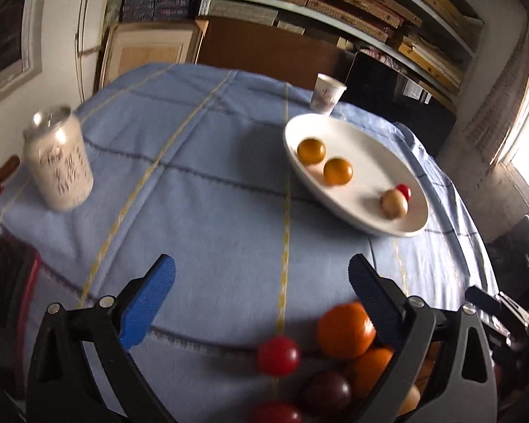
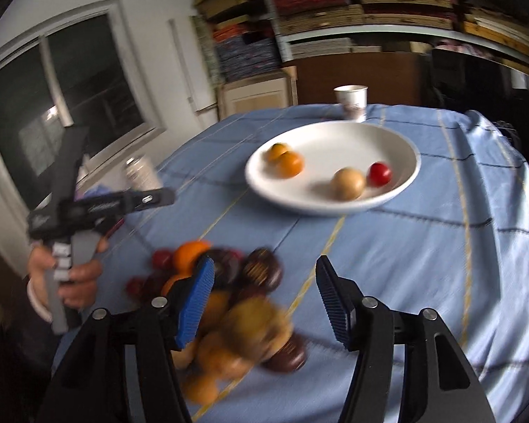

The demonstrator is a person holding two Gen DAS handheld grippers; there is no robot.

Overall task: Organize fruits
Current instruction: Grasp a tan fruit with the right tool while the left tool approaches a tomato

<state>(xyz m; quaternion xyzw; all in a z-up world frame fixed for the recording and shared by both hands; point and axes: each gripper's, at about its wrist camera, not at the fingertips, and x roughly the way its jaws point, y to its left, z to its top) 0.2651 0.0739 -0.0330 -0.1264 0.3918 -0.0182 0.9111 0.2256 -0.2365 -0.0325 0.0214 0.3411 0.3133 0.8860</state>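
A white plate [image 1: 402, 225] [image 2: 285, 197] on the blue tablecloth holds two small orange fruits [image 1: 338, 171] [image 2: 289, 164], a tan round fruit [image 1: 394, 204] [image 2: 347, 183] and a red cherry tomato [image 1: 403, 191] [image 2: 379, 174]. A pile of mixed fruit lies near the front edge: oranges [image 1: 345, 330] [image 2: 189, 254], red tomatoes [image 1: 278, 356], dark plums [image 1: 326, 393] [image 2: 262, 268]. My left gripper [image 1: 262, 299] stands wide open above the cloth, nothing between its fingers. My right gripper [image 2: 264, 303] is open over the pile's edge, holding nothing.
A pale drink can [image 1: 58, 158] [image 2: 141, 174] stands at the left. A paper cup [image 1: 327, 93] [image 2: 352, 101] sits behind the plate. A hand [image 2: 77, 278] holds the other gripper at the left in the right wrist view. Shelves of stacked boxes [image 1: 335, 3] fill the back wall.
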